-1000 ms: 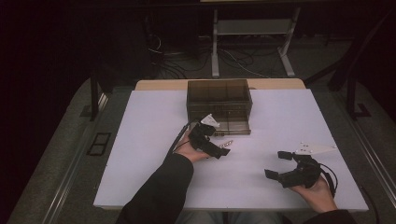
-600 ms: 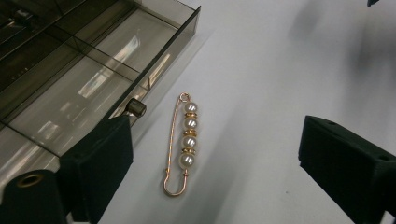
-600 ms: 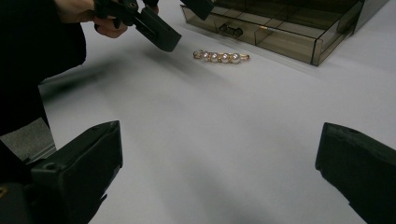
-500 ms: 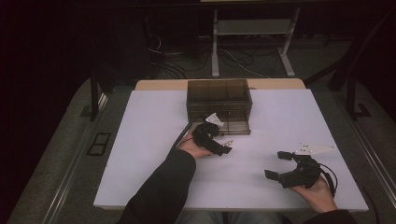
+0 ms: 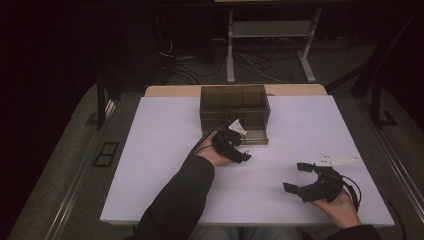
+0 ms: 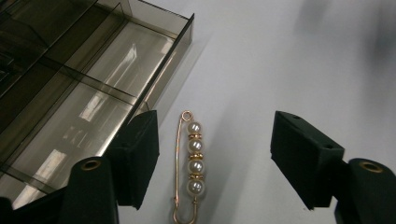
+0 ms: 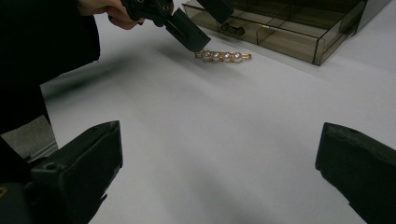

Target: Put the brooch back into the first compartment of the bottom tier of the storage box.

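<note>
1. Tabletop (image 5: 165,165), white and flat, carries a smoky transparent organizer box (image 5: 234,106) at its far middle, with a shallow drawer (image 5: 252,135) pulled out toward the near side.
2. A gold pin set with four pearls (image 6: 194,156) lies flat on the white surface just beside the drawer's near edge, not touching it as far as the left gripper view shows.
3. The left gripper (image 5: 239,150), held by a hand in a dark sleeve (image 5: 175,205), sits just near of the drawer. Its jaws stand wide apart and straddle the pin, one on each side, neither touching it.
4. In the right gripper view the same pin (image 7: 223,56) shows on the table beside the left gripper's lower jaw, with the box's open compartments behind it.
5. The right gripper (image 5: 300,177) rests low at the near right of the table, held in a hand (image 5: 342,205), well apart from the pin. Its jaws are spread wide with nothing between them.
6. A small white flat piece (image 5: 337,160) lies on the table just beyond the right gripper.
</note>
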